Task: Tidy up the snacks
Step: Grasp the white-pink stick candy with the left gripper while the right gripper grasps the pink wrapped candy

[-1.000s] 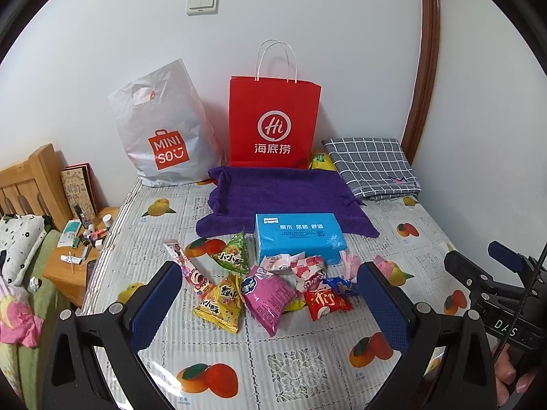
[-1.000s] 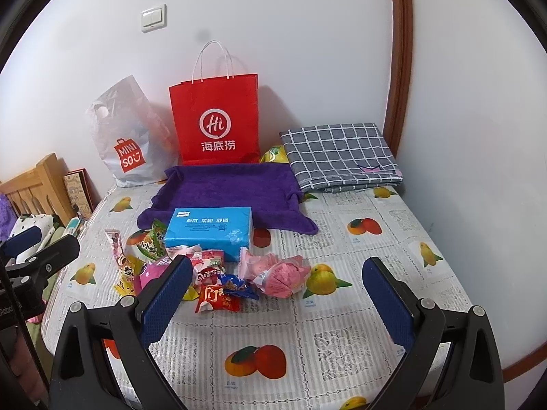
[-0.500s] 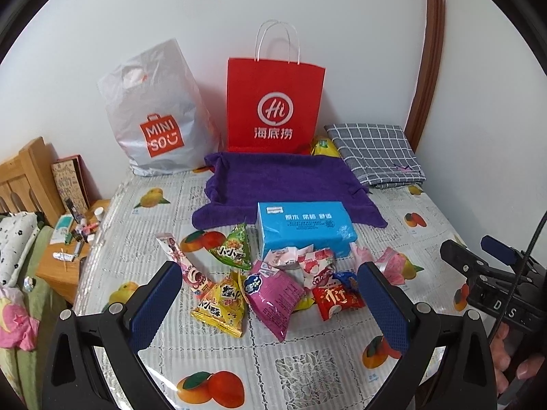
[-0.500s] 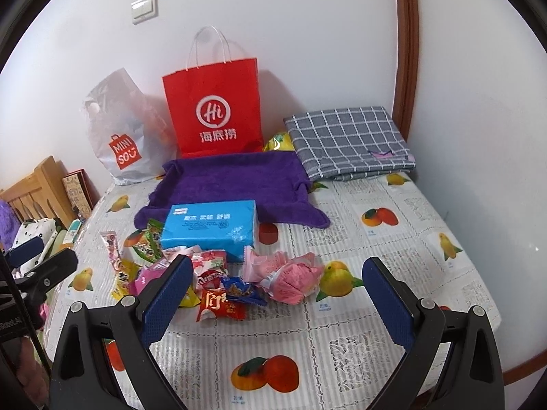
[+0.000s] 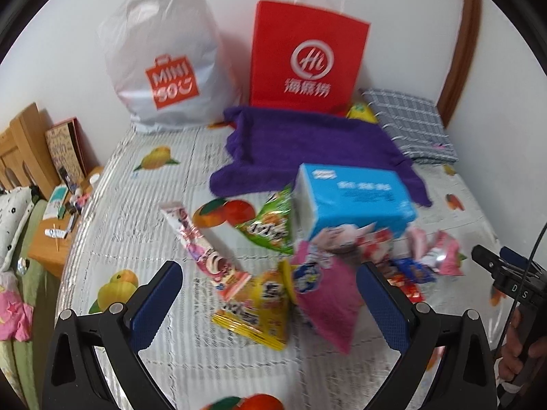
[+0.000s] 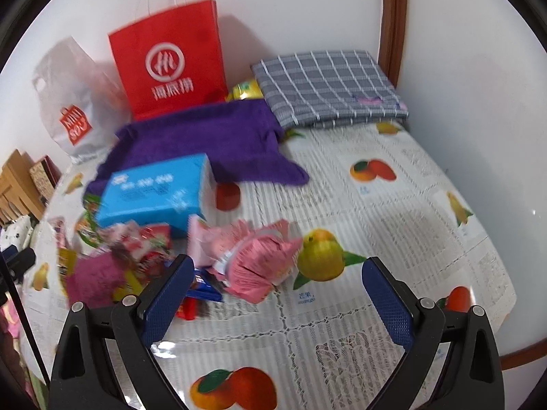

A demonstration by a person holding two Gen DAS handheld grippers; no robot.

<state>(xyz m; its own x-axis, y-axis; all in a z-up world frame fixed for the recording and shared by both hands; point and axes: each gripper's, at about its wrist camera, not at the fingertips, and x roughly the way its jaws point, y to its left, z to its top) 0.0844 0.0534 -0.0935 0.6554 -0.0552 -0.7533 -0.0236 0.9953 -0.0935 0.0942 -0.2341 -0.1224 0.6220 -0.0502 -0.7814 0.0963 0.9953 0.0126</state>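
Left wrist view
Left gripper [image 5: 270,297]: spread wide, nothing between its blue pads, hanging over the near edge of the snack pile.
Yellow snack packet [image 5: 254,307]: lying flat between the fingers, its far edge touching the pink packet.
Pink packet [image 5: 328,297]: just right of the yellow one, partly behind the right finger.
Long pink stick packet [image 5: 201,242]: angled across the cloth, its near end beside the yellow packet.
Green triangular packet [image 5: 270,225]: leaning against the left end of the blue tissue box [image 5: 352,198].
Purple towel [image 5: 307,150]: spread behind the box, in front of the red paper bag [image 5: 307,58].
White plastic bag [image 5: 167,58]: standing left of the red bag, against the wall.
Right gripper [image 5: 506,270]: visible at the right edge; I cannot tell its opening from here.

Right wrist view
Right gripper [image 6: 278,297]: fingers far apart and empty, above the fruit-print tablecloth [image 6: 393,232].
Pink crinkled wrappers [image 6: 253,256]: heaped just ahead of the left finger, beside a printed yellow fruit.
Snack pile [image 6: 130,253]: blurred, crowded against the front of the blue tissue box.
Small blue packet [image 6: 205,285]: partly hidden behind the left finger.
Grey checked cloth [image 6: 328,85]: folded in the far corner, right of the purple towel.
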